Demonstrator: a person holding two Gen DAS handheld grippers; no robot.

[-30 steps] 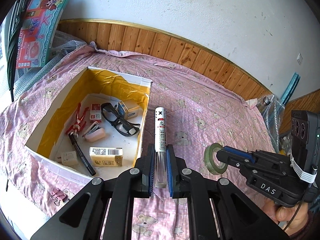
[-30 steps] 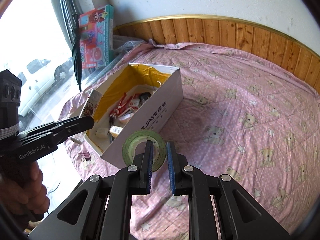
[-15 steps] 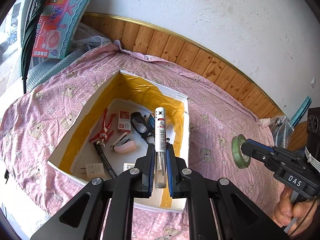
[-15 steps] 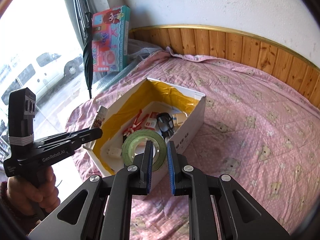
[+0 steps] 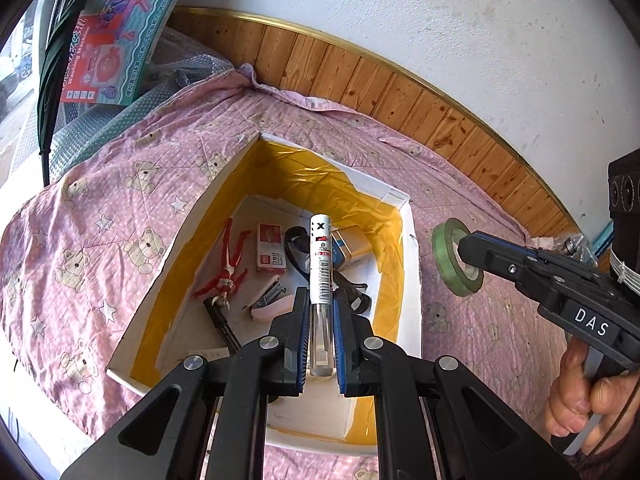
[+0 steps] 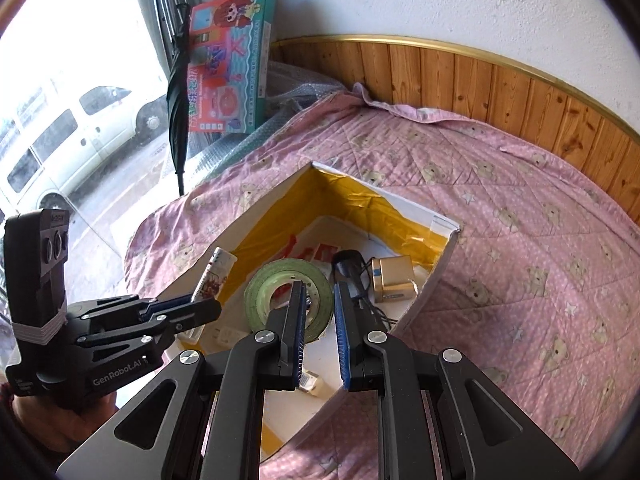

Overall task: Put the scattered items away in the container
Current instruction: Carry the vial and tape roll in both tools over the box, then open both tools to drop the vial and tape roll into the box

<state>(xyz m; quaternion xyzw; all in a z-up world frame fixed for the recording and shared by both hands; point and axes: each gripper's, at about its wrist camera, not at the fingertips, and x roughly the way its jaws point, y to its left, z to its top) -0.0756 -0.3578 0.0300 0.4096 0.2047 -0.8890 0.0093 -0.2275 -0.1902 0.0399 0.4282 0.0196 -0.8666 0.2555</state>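
My left gripper (image 5: 320, 300) is shut on a clear tube with a white cap (image 5: 320, 264) and holds it above the open box (image 5: 412, 264), which is white with yellow lining. Inside lie a red figure (image 5: 224, 264), a staple packet (image 5: 272, 252), black glasses (image 5: 296, 240), a gold box (image 5: 352, 244), a pink stapler (image 5: 272, 300) and a black pen (image 5: 224, 324). My right gripper (image 6: 318, 308) is shut on a green tape roll (image 6: 280, 292), one finger through its hole. The roll hangs by the box's right wall. The tape roll (image 5: 456, 258) and the tube (image 6: 214, 276) also show from the opposite wrist.
The box sits on a pink bear-print quilt (image 6: 520, 240) against a wood-panelled wall (image 5: 400, 92). A toy carton (image 5: 112, 40), a folded dark umbrella (image 6: 178, 92) and bubble wrap (image 5: 120, 116) stand at the far left corner. A hand (image 5: 580, 400) holds the right gripper.
Both grippers have moved toward and over the box, which now fills the lower middle of each view. The tube and the tape roll stay gripped.
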